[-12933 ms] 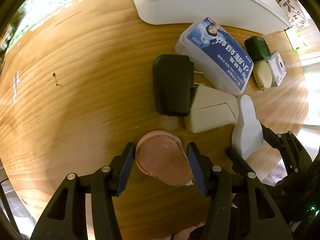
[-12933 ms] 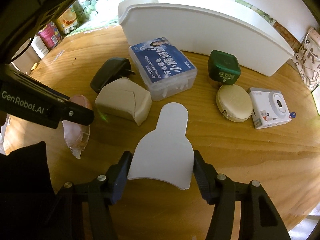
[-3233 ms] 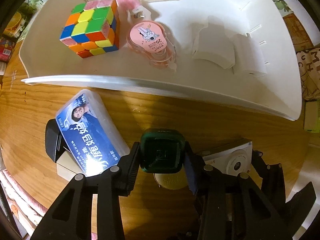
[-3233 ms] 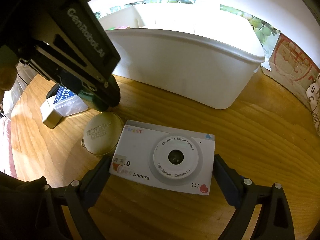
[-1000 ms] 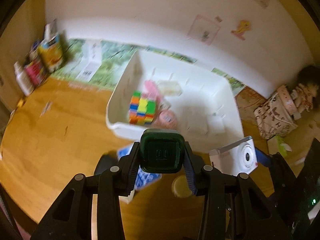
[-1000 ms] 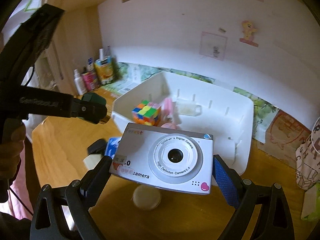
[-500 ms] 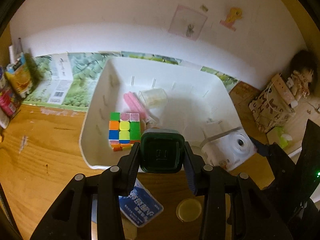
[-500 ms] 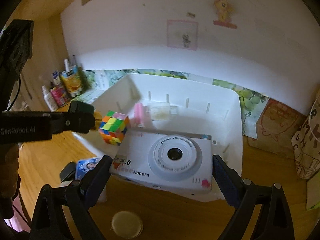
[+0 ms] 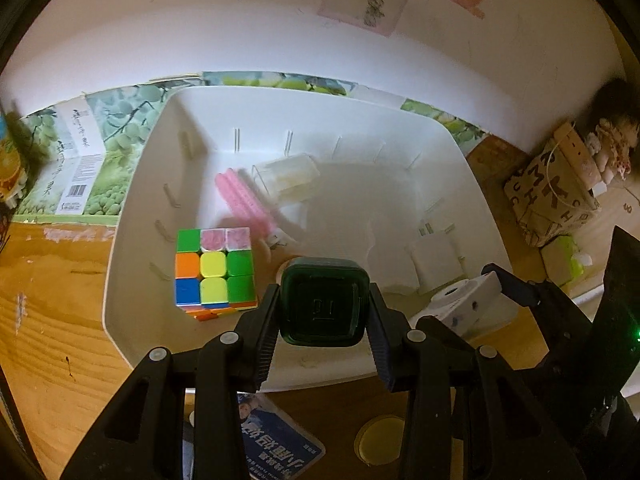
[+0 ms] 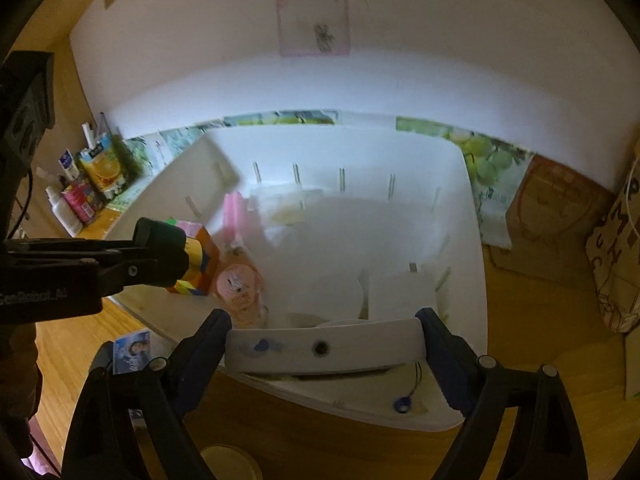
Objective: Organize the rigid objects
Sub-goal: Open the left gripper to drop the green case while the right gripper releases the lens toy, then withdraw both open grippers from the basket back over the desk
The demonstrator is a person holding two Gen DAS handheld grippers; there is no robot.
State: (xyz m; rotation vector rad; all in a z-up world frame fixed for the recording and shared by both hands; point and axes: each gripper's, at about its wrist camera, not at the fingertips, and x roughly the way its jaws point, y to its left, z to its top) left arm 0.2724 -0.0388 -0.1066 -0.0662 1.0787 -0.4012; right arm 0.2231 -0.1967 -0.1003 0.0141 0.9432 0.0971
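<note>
In the left wrist view, the Rubik's cube sits in the white bin at about ten o'clock from the left tongs, which are clamped narrowly on the dark green box, held above the bin's near half. At three o'clock from these, the right tongs are spread wide and gripping the white toy camera by its short ends, its long axis lying across the jaws, just over the near rim. Bare bin floor lies at twelve o'clock from both, so each load looks to need only lowering. On the tabletop the blue-labelled case and round tin remain outside.
</note>
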